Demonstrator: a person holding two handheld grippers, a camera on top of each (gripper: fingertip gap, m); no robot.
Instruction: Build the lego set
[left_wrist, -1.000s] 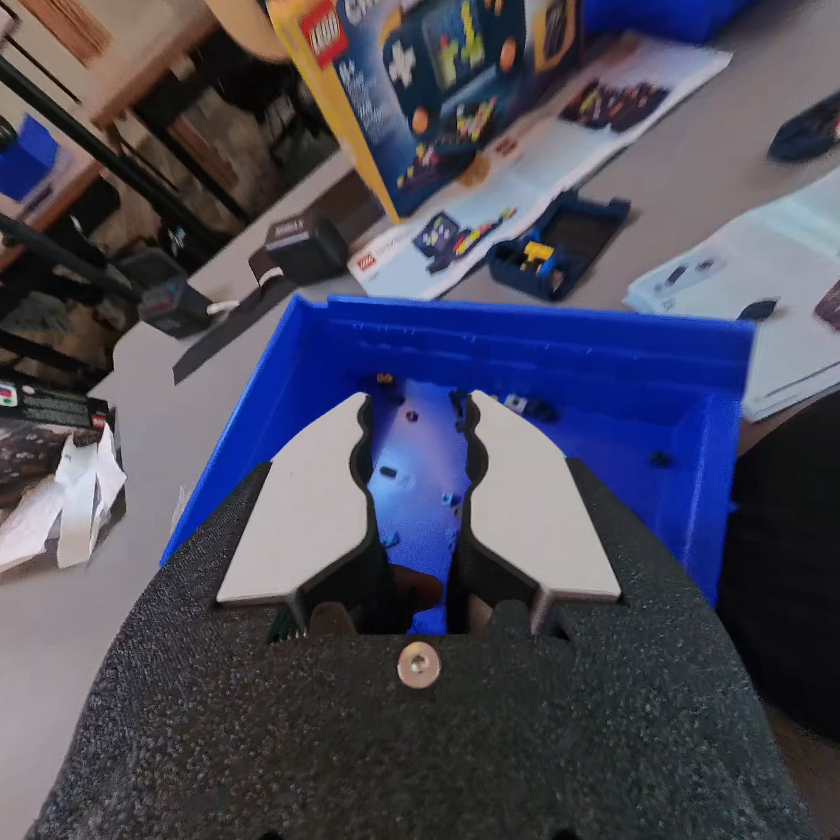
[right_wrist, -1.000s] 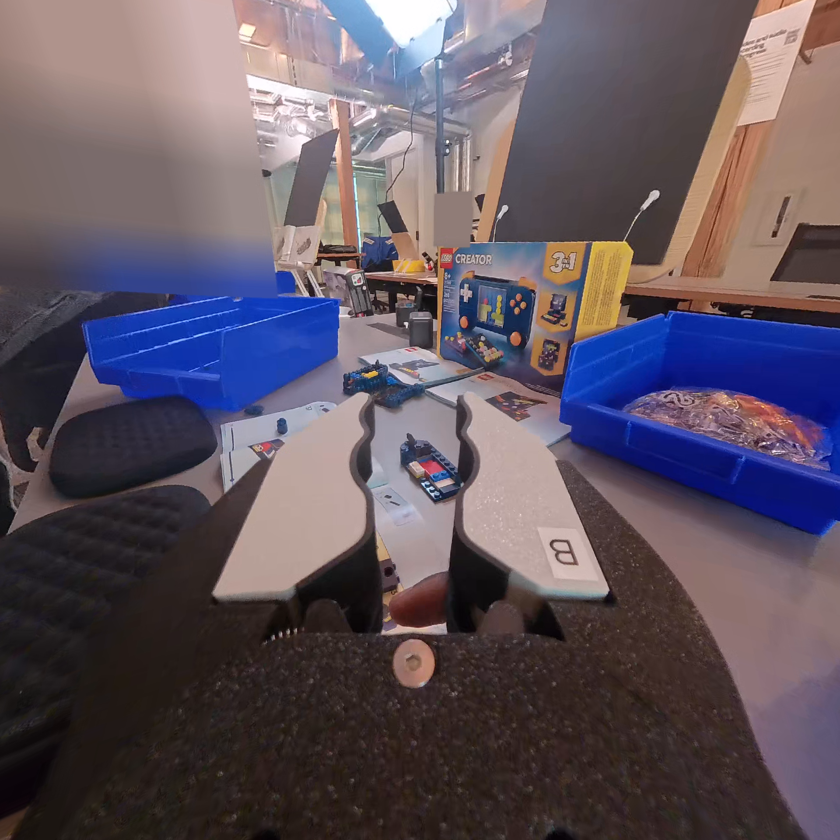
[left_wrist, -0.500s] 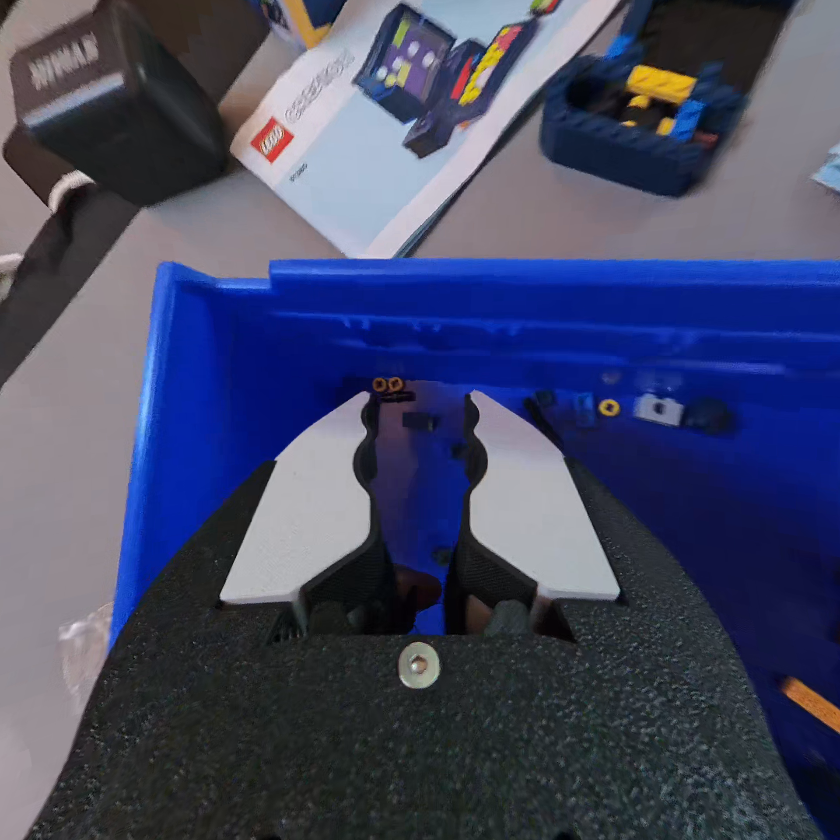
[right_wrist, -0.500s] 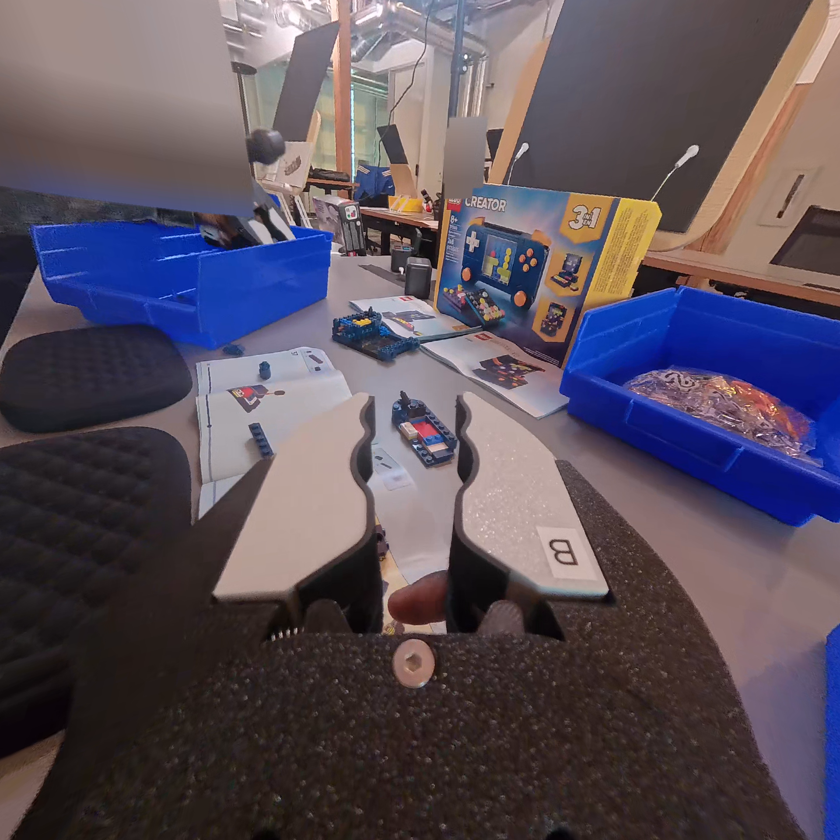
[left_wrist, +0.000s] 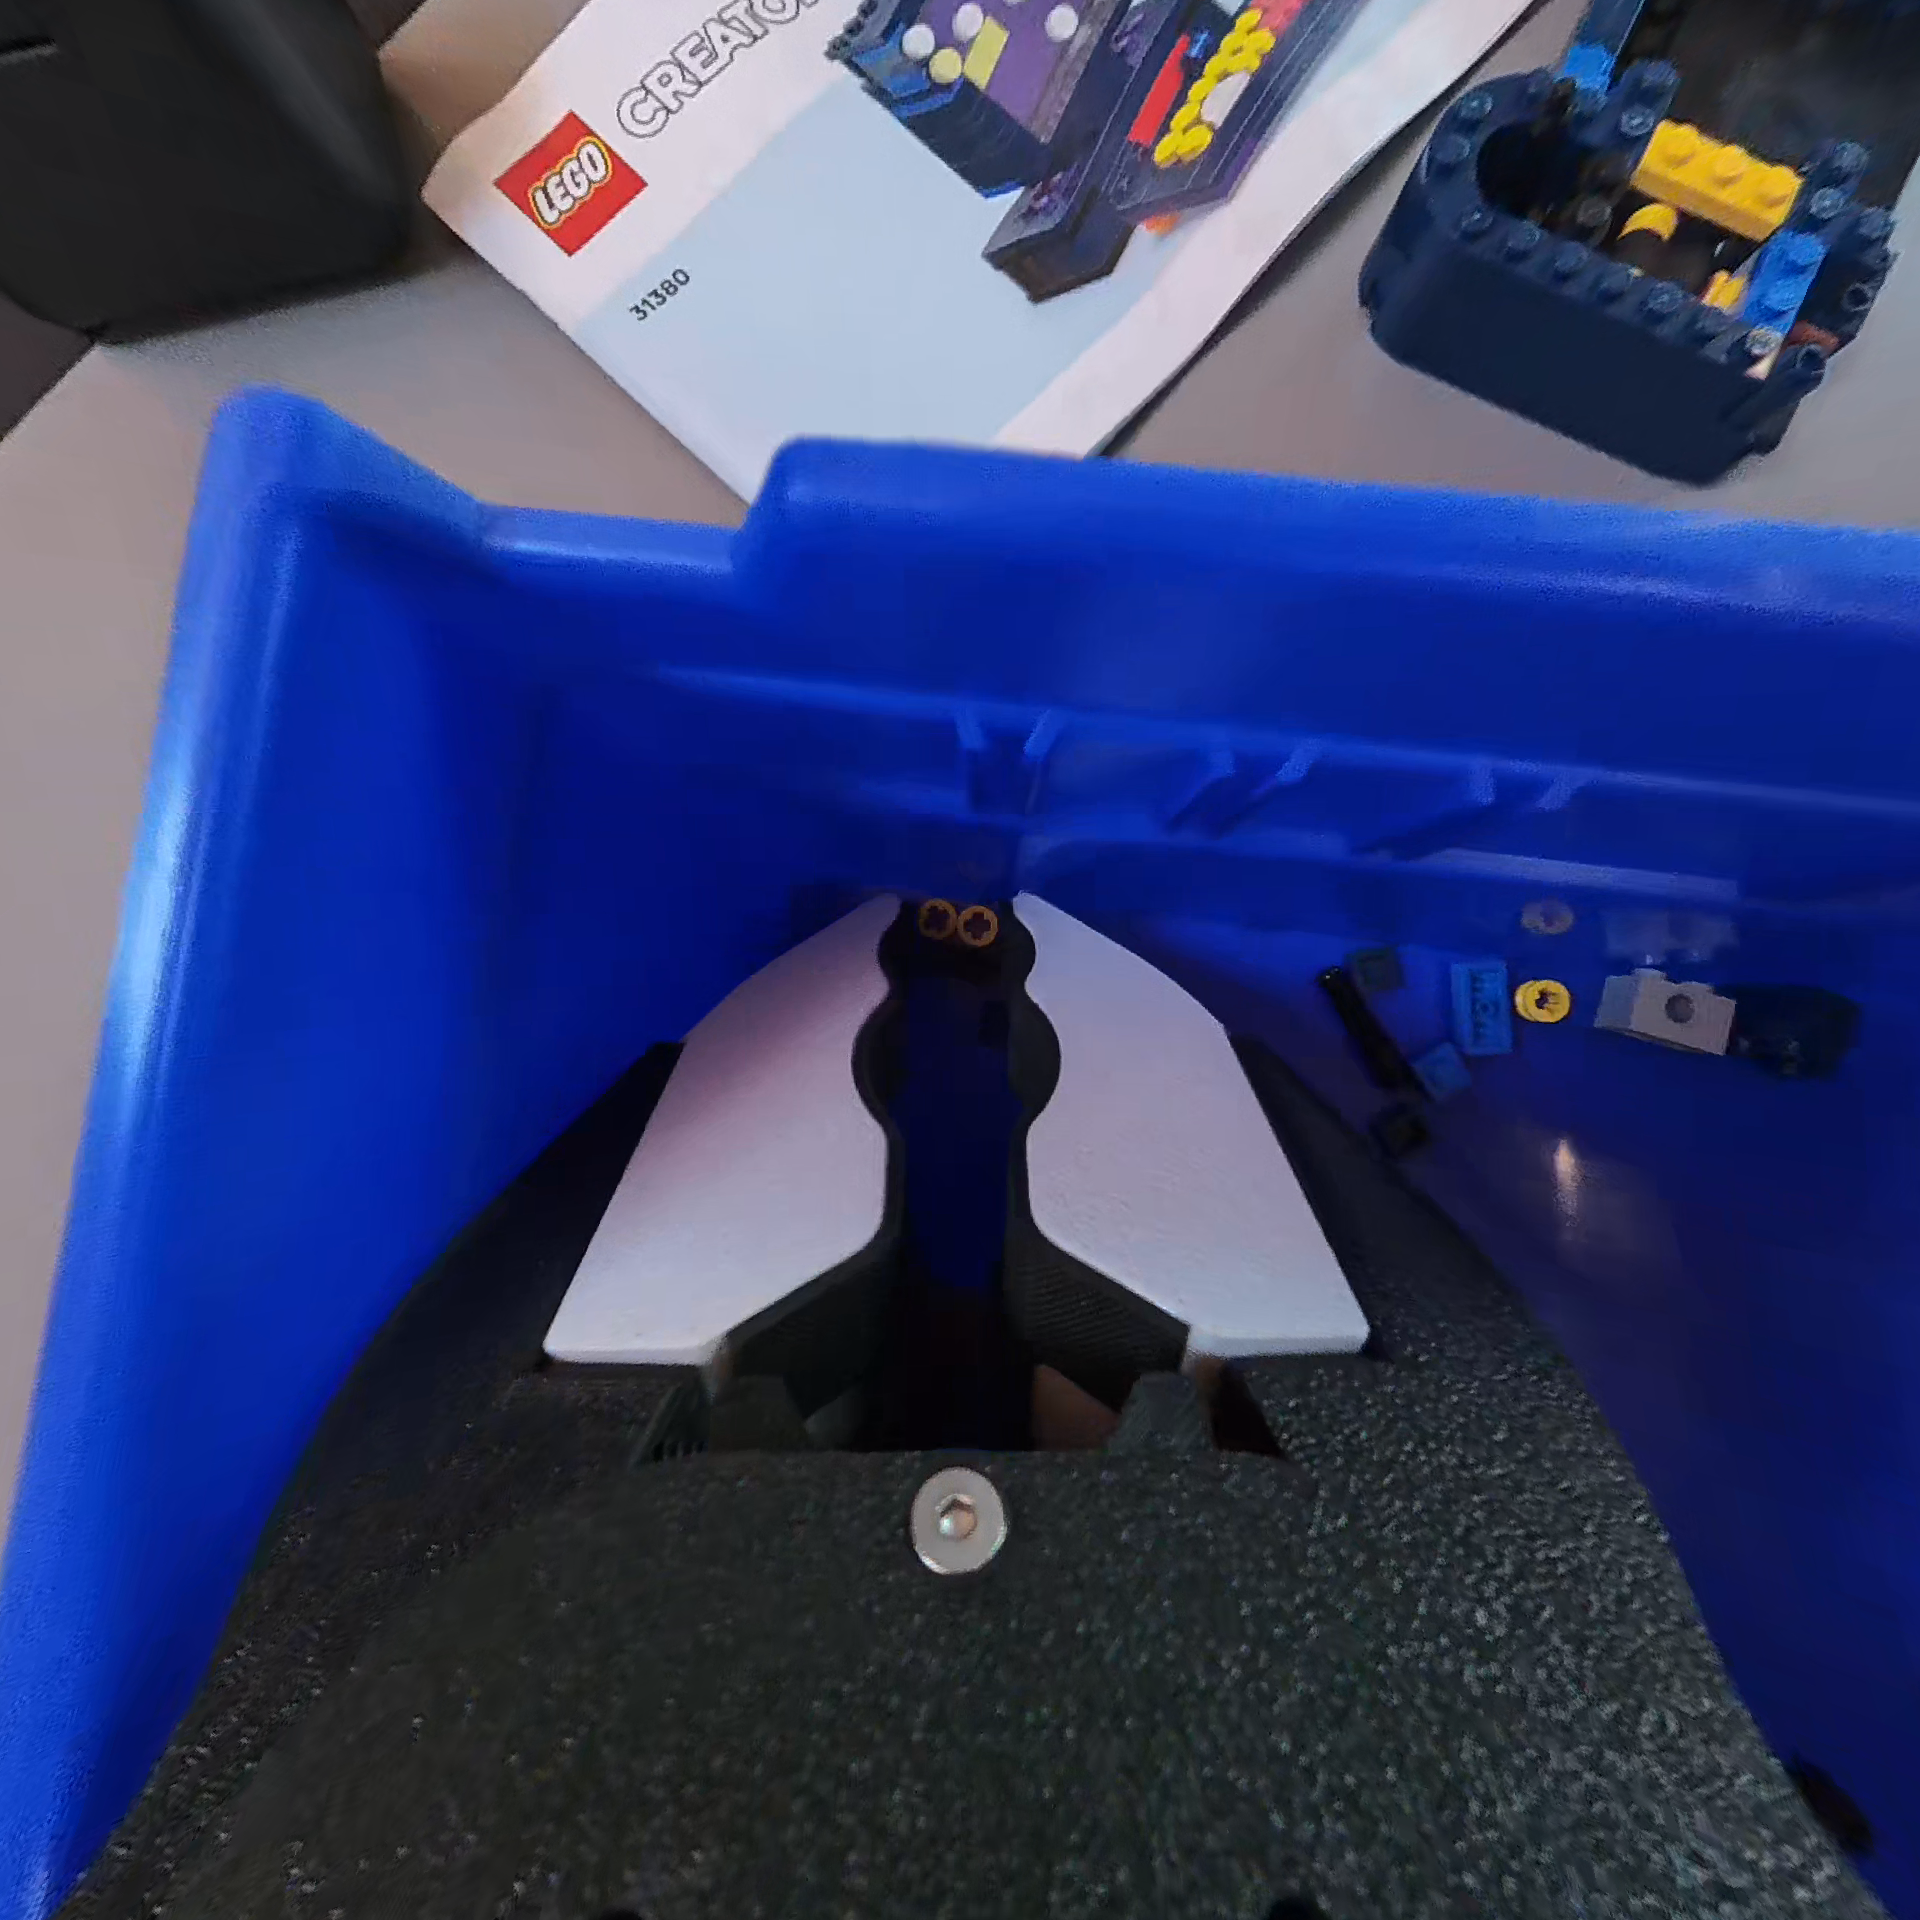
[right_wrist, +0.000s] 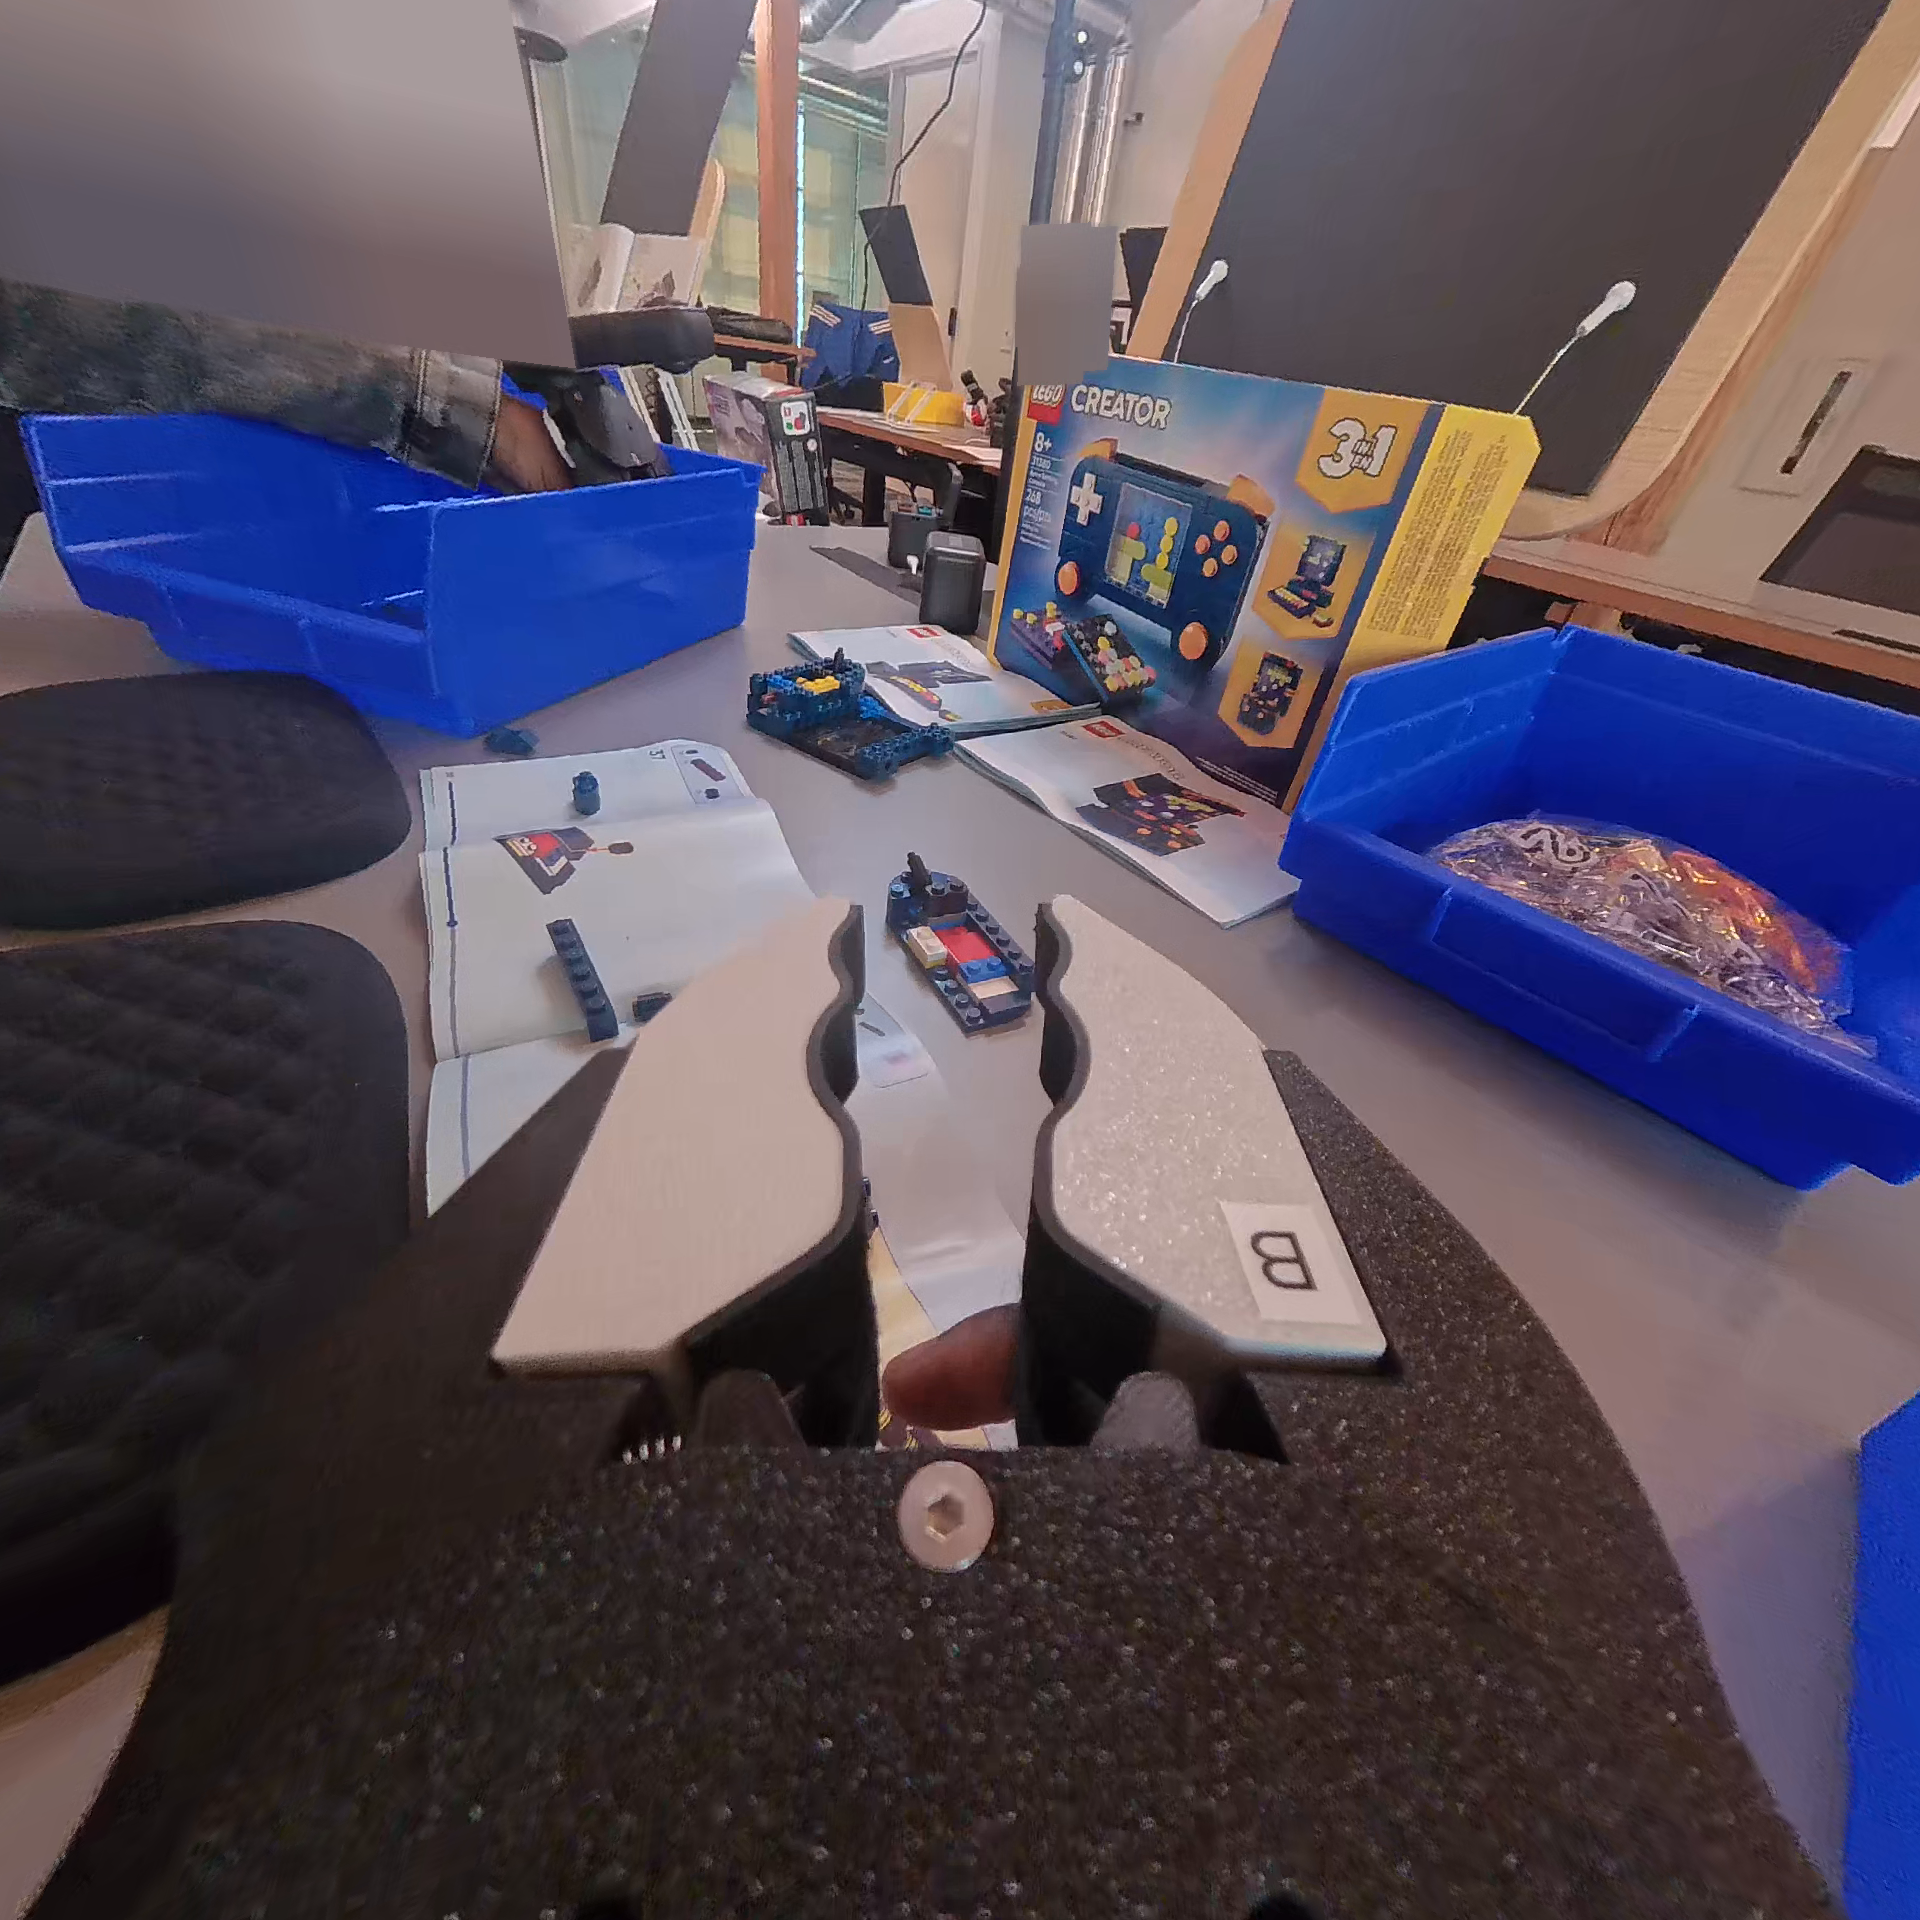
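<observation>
The left claw (left_wrist: 957, 925) is down inside a blue bin (left_wrist: 312, 831), its tips narrowed around a small dark piece with two yellow rings (left_wrist: 957, 923) against the far wall; whether the pads actually press on it I cannot tell. Judging from that, the piece could slip or get pushed into the corner, since the wall crowds the tips. More loose pieces (left_wrist: 1558, 1013) lie on the bin floor to the right. The right claw (right_wrist: 948, 914) hangs spread and empty above the desk (right_wrist: 1403, 1195), nearest a small brick build (right_wrist: 961, 961). A second blue bin (right_wrist: 1558, 904) holds a crinkled plastic bag (right_wrist: 1642, 904).
</observation>
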